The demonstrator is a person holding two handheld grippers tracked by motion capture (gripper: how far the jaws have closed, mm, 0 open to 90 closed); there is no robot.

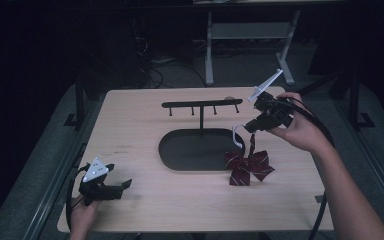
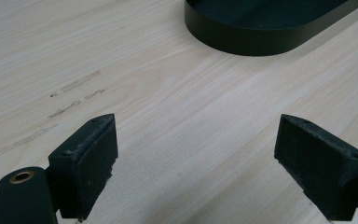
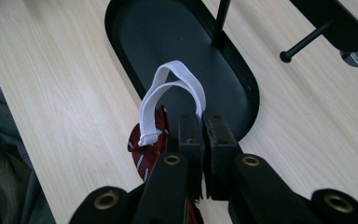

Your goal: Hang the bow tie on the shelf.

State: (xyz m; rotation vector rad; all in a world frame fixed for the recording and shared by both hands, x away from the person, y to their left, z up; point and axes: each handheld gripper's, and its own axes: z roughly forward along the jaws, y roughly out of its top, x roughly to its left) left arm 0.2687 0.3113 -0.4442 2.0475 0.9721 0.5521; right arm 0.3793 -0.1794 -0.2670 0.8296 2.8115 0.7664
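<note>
Pale wood table (image 1: pixel 145 120), dim room. Far left, near the front edge: left gripper (image 1: pixel 121 186) rests low over bare wood, jaws spread wide apart with nothing between them. Idle, well apart from the rest.

Centre: black oval tray base (image 1: pixel 180 150) with a thin post rising to a crossbar (image 1: pixel 202 104) that carries short hanging pegs. All pegs look bare.

Right of the tray: dark red striped bow tie (image 1: pixel 248 166), lower wings on or just above the table beside the tray's right end. Its white elastic loop (image 3: pixel 168 88) arches up over the tray rim.

Right gripper (image 3: pixel 203 133) is clamped shut on that elastic where it meets the bow, the bow dangling below the jaws.

Judgement: the step looks like hanging the bow on a peg. To do it well, lift until the bow clears the tray wall, keep the loop standing open rather than twisted flat, and bring it over a peg tip from the end. The pinch sits close to the bow, so the free arch is what must catch the peg. Release only once the band is seated.
</note>
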